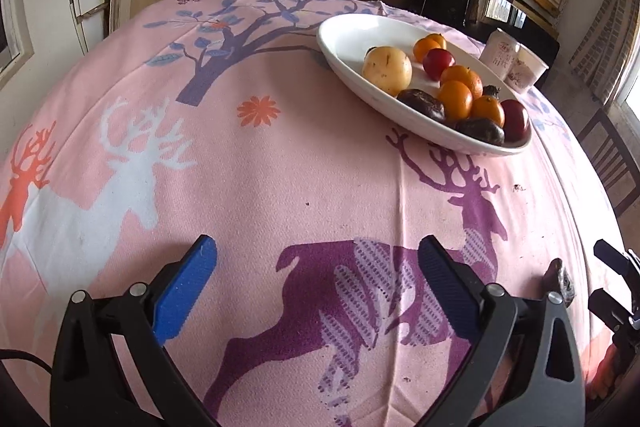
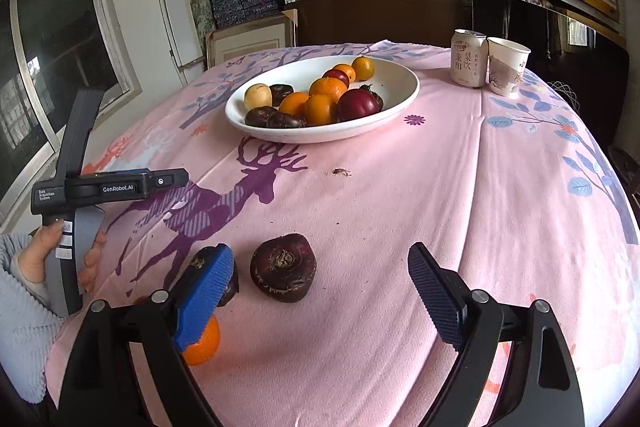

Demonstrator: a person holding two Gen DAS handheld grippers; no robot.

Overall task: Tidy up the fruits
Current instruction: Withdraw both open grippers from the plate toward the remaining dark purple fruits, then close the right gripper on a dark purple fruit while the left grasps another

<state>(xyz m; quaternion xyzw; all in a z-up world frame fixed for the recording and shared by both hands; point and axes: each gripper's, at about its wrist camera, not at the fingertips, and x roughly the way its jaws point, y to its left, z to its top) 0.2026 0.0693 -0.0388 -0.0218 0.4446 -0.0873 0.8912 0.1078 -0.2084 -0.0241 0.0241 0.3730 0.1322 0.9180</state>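
A white oval plate (image 2: 400, 79) on the pink deer-print cloth holds several oranges, red plums, dark water chestnuts and one yellow fruit (image 1: 387, 70). My right gripper (image 2: 320, 259) is open just above the cloth. A loose water chestnut (image 2: 283, 267) lies between its fingers, nearer the left one and touching neither. A second chestnut (image 2: 200, 263) and an orange (image 2: 204, 343) lie partly hidden behind that left finger (image 2: 204, 291). My left gripper (image 1: 318, 251) is open over the purple deer, with nothing between its fingers. The plate (image 1: 348, 39) lies far ahead of it to the right.
A drink can (image 2: 468, 63) and a paper cup (image 2: 506, 71) stand beyond the plate at the back right. A scrap of debris (image 2: 342, 171) lies mid-cloth. A hand (image 2: 40, 259) in a pale sleeve holds the other device. A chair (image 1: 612, 163) stands by the right edge.
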